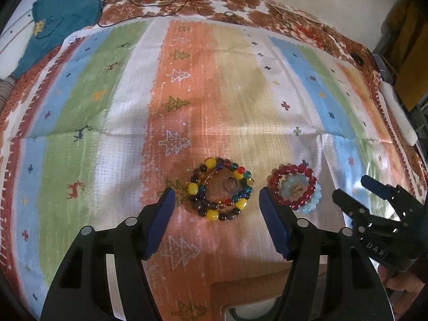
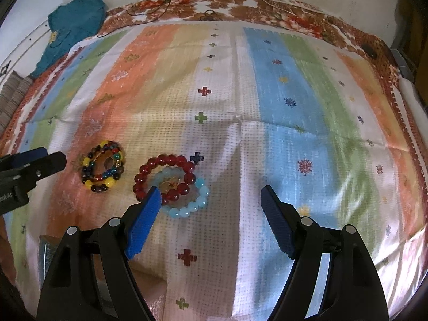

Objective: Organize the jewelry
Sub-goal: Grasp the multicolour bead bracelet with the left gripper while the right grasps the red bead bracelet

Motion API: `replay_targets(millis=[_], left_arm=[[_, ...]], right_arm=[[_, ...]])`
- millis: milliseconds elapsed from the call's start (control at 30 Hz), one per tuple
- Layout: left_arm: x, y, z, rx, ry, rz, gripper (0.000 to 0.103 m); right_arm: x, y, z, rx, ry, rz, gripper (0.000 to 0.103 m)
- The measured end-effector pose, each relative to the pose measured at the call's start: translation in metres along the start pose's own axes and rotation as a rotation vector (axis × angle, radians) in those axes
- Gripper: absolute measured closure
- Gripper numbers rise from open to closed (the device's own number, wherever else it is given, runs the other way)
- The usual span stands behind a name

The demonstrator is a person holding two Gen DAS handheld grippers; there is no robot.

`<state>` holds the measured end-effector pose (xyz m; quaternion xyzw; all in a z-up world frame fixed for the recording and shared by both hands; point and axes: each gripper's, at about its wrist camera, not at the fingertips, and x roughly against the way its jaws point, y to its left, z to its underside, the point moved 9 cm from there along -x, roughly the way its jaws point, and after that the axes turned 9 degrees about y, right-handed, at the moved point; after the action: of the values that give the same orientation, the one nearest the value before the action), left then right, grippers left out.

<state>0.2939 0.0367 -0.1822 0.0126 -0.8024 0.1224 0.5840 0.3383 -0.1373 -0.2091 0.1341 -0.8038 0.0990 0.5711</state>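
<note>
Three bead bracelets lie mid-frame on the striped cloth [image 2: 281,139]: one multicolored bracelet [image 1: 221,188], one red bracelet [image 2: 163,178] overlapping one light-blue bracelet [image 2: 199,200]; left gripper [image 1: 216,222] and right gripper [image 2: 211,222] both gape wide, empty, the right gripper's body reading "DAS".

Two bead bracelets [image 1: 293,187] lay overlapped on the cloth [image 1: 240,101], right of a mixed-bead bracelet [image 1: 222,188] ringing a ring [image 1: 230,183].

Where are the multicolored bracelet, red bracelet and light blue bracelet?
multicolored bracelet [image 1: 235,173]: left wrist view, yellow bead on upper right.
red bracelet [image 2: 163,159]: right wrist view, top beads.
light blue bracelet [image 2: 201,190]: right wrist view, right-side beads.
</note>
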Motion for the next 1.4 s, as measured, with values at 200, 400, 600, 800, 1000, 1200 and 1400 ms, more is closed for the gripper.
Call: replay_targets(millis=[200, 400, 600, 800, 1000, 1200, 1400], left_arm=[[-0.013, -0.001, -0.004, 0.015, 0.038, 0.03, 0.04], [-0.027, -0.004, -0.01, 0.023, 0.075, 0.041, 0.04], [-0.037, -0.012, -0.014, 0.005, 0.106, 0.074, 0.041], [-0.047, -0.016, -0.019, 0.002, 0.121, 0.082, 0.043], [-0.058, -0.019, -0.023, -0.02, 0.142, 0.078, 0.049], [-0.069, -0.019, -0.023, -0.017, 0.164, 0.078, 0.056], [-0.072, -0.02, -0.023, -0.018, 0.177, 0.087, 0.061]], right_arm=[[-0.008, 0.009, -0.004, 0.019, 0.012, -0.029, 0.026], [-0.014, 0.013, -0.007, 0.039, 0.014, -0.021, 0.026], [-0.022, 0.011, -0.009, 0.049, 0.018, -0.005, 0.026], [-0.029, 0.012, -0.013, 0.054, 0.027, 0.001, 0.027], [-0.037, 0.012, -0.017, 0.056, 0.038, 0.003, 0.033], [-0.041, 0.009, -0.021, 0.05, 0.035, 0.032, 0.04], [-0.046, 0.01, -0.022, 0.056, 0.046, 0.02, 0.05]])
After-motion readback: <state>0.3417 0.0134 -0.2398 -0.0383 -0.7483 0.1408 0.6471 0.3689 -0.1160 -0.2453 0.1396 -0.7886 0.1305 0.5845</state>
